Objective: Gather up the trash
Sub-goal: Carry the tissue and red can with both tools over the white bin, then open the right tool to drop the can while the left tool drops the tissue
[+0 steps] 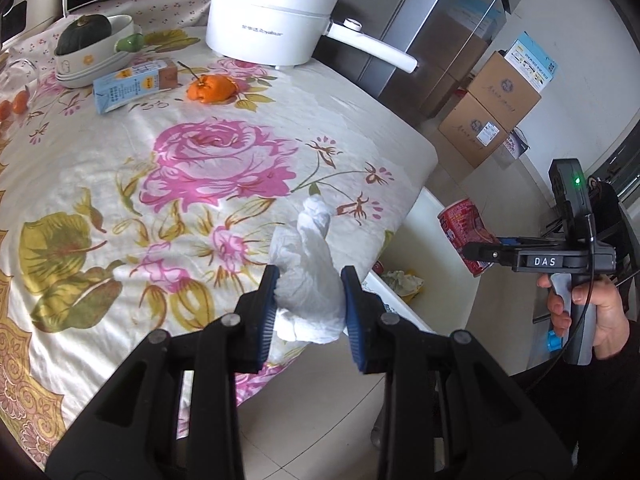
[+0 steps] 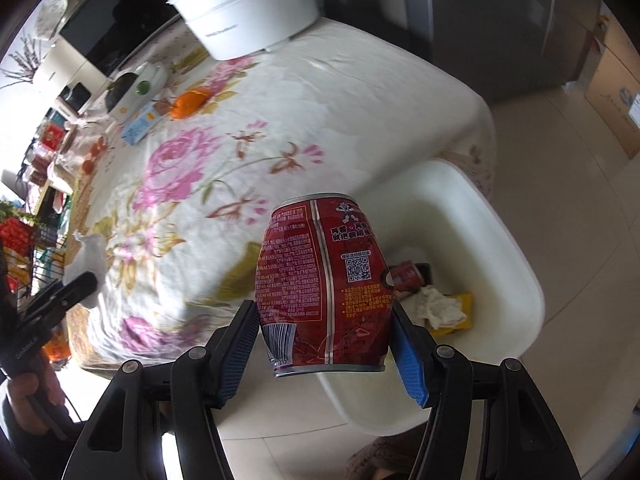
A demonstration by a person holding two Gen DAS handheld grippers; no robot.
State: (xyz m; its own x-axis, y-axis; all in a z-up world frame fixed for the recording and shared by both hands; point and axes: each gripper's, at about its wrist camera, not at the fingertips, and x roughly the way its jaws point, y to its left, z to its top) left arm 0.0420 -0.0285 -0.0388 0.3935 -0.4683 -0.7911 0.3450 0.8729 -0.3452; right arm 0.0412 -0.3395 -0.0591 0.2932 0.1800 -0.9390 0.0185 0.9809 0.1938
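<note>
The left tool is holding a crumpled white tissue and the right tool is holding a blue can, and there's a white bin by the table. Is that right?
Almost. The can is red, not blue, as the right wrist view shows. The rest holds: the left tool grips the crumpled white tissue, the right tool holds the can, and the white bin stands by the table.

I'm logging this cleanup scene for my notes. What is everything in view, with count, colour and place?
tissue wad: one, white, held in left tool
can: one, red, held in right tool
bin: one, white, on floor beside table, trash inside
table: one, floral cloth
pot: one, white, far end of table
orange peel: one, orange, mid-table
carton: one, blue, lying beside bowls
boxes: two, brown, stacked on floor
left tool: black, blue pads
right tool: black, blue pads
</note>
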